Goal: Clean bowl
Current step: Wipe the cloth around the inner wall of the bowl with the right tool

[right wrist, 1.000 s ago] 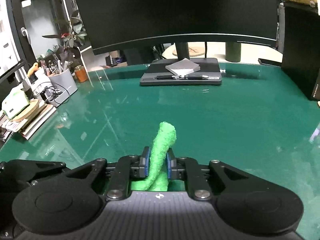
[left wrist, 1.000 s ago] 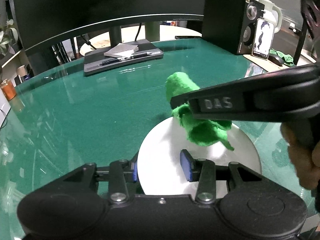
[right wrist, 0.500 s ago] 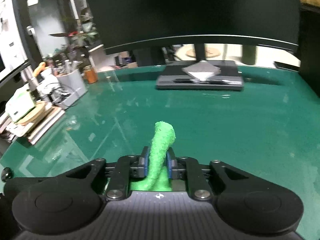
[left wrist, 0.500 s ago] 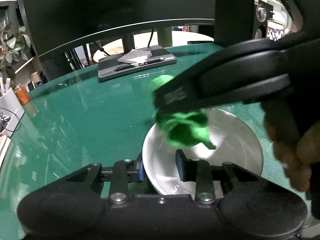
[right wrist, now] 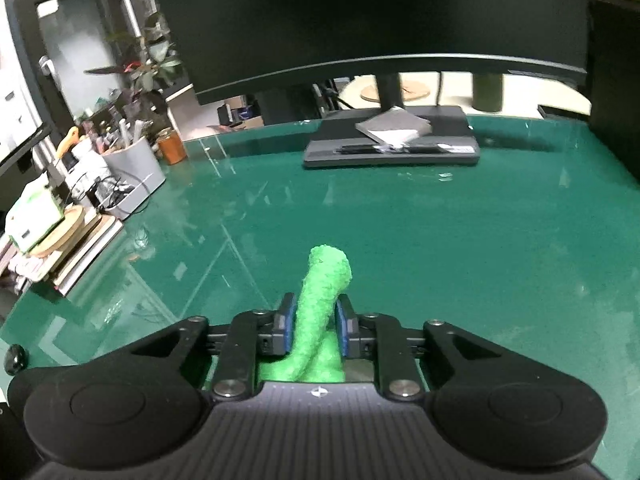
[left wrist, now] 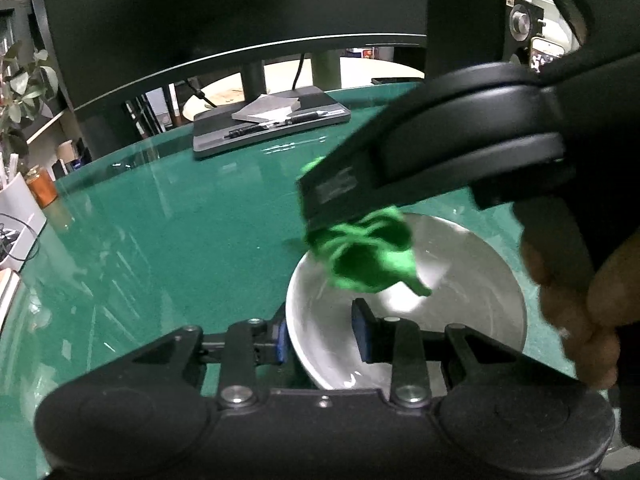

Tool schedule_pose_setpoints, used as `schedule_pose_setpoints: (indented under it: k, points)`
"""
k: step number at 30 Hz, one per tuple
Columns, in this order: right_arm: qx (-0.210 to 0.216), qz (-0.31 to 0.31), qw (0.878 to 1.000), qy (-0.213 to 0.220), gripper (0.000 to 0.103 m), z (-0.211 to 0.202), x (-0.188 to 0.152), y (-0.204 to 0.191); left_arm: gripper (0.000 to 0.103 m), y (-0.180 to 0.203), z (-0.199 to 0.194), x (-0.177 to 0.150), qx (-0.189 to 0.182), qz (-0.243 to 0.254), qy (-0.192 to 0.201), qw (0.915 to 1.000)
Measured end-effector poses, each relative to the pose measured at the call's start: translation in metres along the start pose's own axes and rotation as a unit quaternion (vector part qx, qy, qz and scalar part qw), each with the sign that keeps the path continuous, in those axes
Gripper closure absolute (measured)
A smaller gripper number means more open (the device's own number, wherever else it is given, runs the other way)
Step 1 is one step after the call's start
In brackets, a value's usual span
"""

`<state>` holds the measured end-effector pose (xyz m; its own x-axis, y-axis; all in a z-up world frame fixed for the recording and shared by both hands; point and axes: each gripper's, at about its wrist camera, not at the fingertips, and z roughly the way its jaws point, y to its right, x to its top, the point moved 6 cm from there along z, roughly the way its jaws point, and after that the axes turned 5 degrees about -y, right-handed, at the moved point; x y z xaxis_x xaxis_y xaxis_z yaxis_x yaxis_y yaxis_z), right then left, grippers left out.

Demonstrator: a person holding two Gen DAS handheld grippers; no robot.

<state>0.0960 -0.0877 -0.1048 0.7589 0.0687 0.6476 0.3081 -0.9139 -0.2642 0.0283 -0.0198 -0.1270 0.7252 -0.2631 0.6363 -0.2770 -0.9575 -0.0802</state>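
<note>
Wiping step: left gripper [left wrist: 320,338] pinches bowl [left wrist: 472,280] rim, right gripper [right wrist: 316,328] clamps cloth [right wrist: 322,292] inside bowl; next, scrub round.

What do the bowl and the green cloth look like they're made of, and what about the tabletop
The bowl looks like brushed metal, probably stainless steel: grey, with a soft bright glare inside; glazed ceramic can't be ruled out. The green cloth looks like fluffy microfibre or terry: nubby pile, limp folds. The tabletop looks like green matting under glass or a glossy coating, since it mirrors streaks of light.
</note>
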Motion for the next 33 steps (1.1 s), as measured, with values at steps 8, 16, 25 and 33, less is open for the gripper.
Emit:
schedule_pose_setpoints:
  k: [8, 16, 25, 33]
  points:
    - [-0.04, 0.07, 0.997, -0.005, 0.081, -0.025, -0.024, 0.049, 0.071, -0.002, -0.002, 0.001, -0.017, -0.005, -0.019, 0.9997]
    - [-0.029, 0.095, 0.995, 0.005, 0.081, -0.03, -0.032, 0.053, 0.065, -0.006, 0.009, 0.012, -0.067, 0.001, -0.026, 0.9974]
    - [-0.022, 0.061, 0.998, 0.012, 0.079, -0.024, -0.015, 0.034, 0.085, -0.008, -0.008, -0.006, -0.055, -0.04, -0.032, 0.9972]
    - [0.02, -0.018, 1.0, 0.013, 0.081, -0.014, -0.015, -0.007, 0.085, -0.006, -0.013, -0.009, -0.05, -0.04, -0.033, 0.9974]
